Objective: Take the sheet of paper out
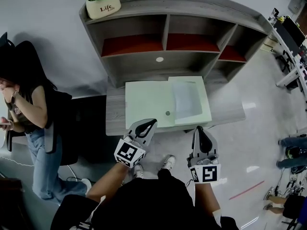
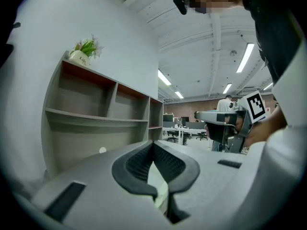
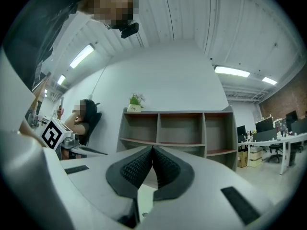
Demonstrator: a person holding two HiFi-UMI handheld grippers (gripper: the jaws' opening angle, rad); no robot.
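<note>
Pale-green folder (image 1: 146, 102) is lying flat on the grey wooden surface (image 1: 115, 116), in front of a shelf unit (image 1: 165, 32). The sheet (image 1: 186, 98) is resting on the folder's right half, touched by neither tool. The left tool (image 1: 153, 122) is being held with its jaws clenched together and nothing between them, its tip showing at the folder's near edge in the head view. The right tool (image 1: 199, 128) is likewise being kept pressed shut and empty, just off the folder's near right corner. Both are pointing roughly level toward the shelves. A potted plant (image 1: 101, 1) is sitting on top of the shelf unit, and a person (image 1: 29, 104) is standing at the left.
</note>
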